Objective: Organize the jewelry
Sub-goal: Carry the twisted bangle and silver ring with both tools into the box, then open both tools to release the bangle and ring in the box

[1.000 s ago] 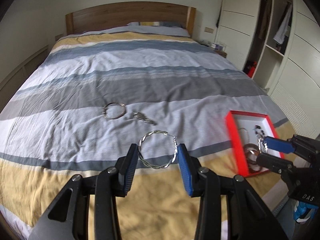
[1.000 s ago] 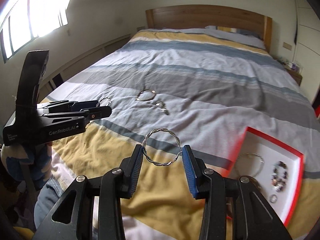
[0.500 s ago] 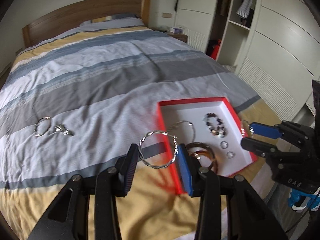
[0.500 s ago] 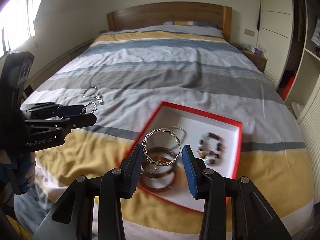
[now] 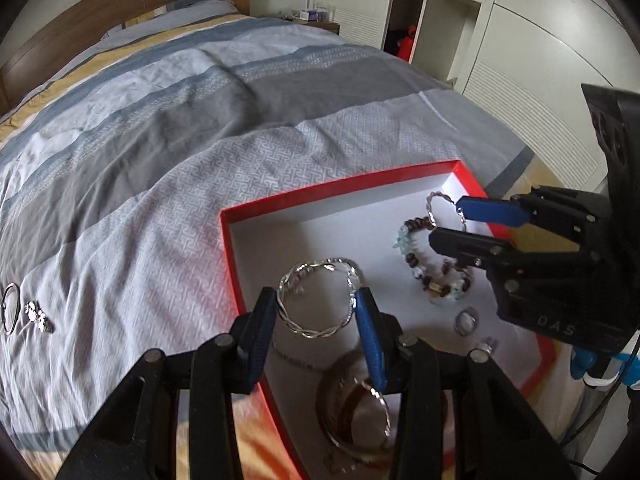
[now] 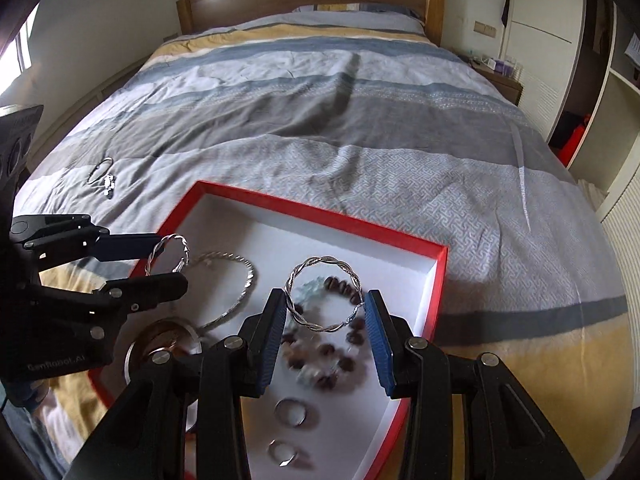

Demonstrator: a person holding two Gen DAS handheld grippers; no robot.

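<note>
My left gripper (image 5: pixel 316 310) is shut on a twisted silver bangle (image 5: pixel 316 300) and holds it above the near left part of the red-rimmed white tray (image 5: pixel 340 188). My right gripper (image 6: pixel 326 314) is shut on a second twisted silver bangle (image 6: pixel 325 300), above the beaded bracelet (image 6: pixel 324 352) in the tray (image 6: pixel 320 216). The tray also holds a thin silver bangle (image 6: pixel 228 288), brown and metal bangles (image 5: pixel 352 412) and two rings (image 6: pixel 292 412). The left gripper also shows in the right wrist view (image 6: pixel 164 258), the right gripper in the left wrist view (image 5: pixel 452 220).
The tray lies on a striped bed cover (image 5: pixel 180 128). A thin ring bangle (image 5: pixel 9 312) and a small silver piece (image 5: pixel 38 314) lie on the cover, far left. Wardrobe doors and open shelves (image 5: pixel 460 20) stand to the right of the bed.
Both grippers have swung right from the loose jewelry on the cover to above the tray, each still holding its bangle. The tray now fills the lower part of both views.
</note>
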